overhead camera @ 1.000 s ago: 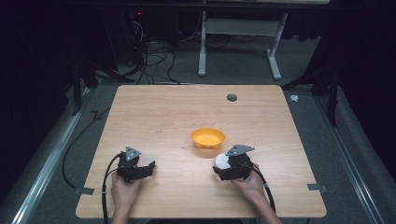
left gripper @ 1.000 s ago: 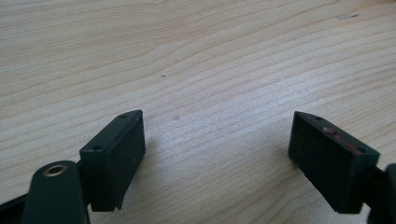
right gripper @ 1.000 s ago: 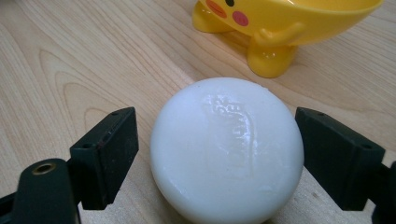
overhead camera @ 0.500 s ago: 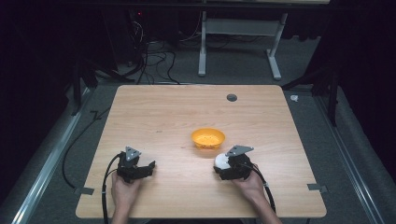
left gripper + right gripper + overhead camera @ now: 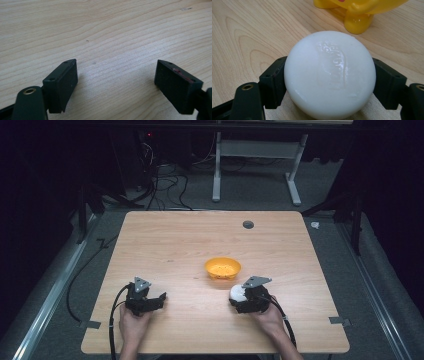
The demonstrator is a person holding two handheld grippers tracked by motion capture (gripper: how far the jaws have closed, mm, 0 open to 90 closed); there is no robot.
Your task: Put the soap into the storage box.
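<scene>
The right gripper (image 5: pixel 241 295) is clamped on a smooth white round puck-like object (image 5: pixel 329 75), perhaps soap, just near of the yellow plastic footed bowl (image 5: pixel 222 268) on the light wooden table (image 5: pixel 190 240). Well left of that bowl, the left gripper (image 5: pixel 116 82) rests spread apart, holding nothing.

Light wooden table (image 5: pixel 190 240), yellow bowl (image 5: pixel 222 268) near its middle, small dark disc (image 5: pixel 248 224) toward the far edge.
</scene>
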